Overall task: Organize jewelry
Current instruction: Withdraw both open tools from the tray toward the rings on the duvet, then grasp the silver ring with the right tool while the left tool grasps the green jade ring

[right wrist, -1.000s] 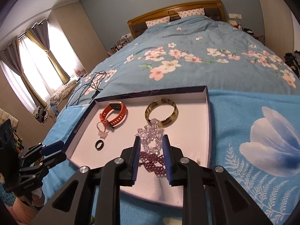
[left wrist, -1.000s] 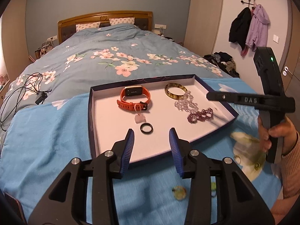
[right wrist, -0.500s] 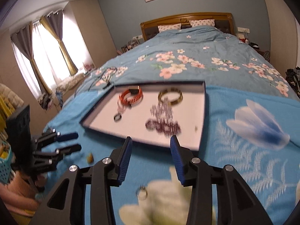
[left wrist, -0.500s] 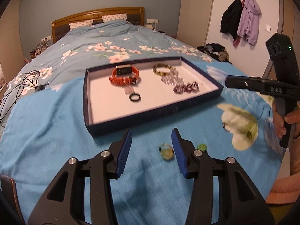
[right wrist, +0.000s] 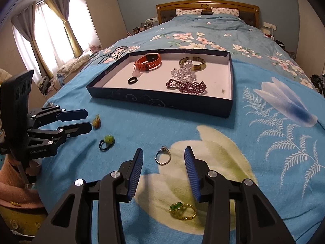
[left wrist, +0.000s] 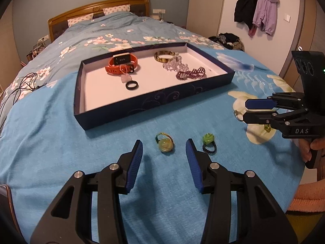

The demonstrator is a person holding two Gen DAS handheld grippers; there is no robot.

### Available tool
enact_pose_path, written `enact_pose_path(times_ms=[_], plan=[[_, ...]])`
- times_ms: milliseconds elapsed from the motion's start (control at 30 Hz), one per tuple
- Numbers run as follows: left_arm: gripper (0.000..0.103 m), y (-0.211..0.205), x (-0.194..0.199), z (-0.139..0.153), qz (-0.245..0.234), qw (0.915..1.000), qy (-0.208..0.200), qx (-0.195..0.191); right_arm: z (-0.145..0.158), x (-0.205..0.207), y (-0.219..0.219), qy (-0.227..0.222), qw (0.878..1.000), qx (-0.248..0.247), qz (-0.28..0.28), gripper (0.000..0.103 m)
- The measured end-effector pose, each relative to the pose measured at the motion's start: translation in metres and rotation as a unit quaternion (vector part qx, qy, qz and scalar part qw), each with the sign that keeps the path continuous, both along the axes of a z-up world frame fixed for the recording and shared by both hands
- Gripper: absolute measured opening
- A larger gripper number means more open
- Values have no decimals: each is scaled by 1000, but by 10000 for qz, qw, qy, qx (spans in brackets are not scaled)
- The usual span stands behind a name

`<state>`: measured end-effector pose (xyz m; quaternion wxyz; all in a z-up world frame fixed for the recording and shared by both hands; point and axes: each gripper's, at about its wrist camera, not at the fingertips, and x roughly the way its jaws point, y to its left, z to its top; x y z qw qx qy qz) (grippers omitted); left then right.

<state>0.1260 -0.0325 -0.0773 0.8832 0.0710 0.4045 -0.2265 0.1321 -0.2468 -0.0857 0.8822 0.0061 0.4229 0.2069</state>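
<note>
Whereas both grippers had hovered over the tray [left wrist: 113,120] a second before, the left gripper [left wrist: 164,154] and right gripper [right wrist: 161,163], both spread and empty, had withdrawn nearer, bracketing the yellow ring [left wrist: 165,144] and silver ring [right wrist: 162,156] on the blanket, so loose rings were judged next for collection.

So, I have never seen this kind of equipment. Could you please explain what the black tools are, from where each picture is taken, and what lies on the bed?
They are two hand-held grippers, not a robot; a person holds one in each hand. Each carries a camera looking along its blue-padded fingers. One picture is from the left gripper, the other from the right gripper. Both are open and hold nothing.

On the blue blanket stands a dark tray with an orange watch, a black ring, a bangle, clear beads and purple beads.

Outside it lie a yellow ring, a green ring, a silver ring and a gold ring.
</note>
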Motion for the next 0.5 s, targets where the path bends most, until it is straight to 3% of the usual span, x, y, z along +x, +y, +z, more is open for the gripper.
enact_pose_path(times_ms=[267,500], plan=[[40,-5,7,-8,-56,9995,303,-78,-6,0,18,-64,9985,-538,43,40],[38,-6,12,-10,-4,9994,337,-94,-7,1,19,-85,9979,-637,11,22]])
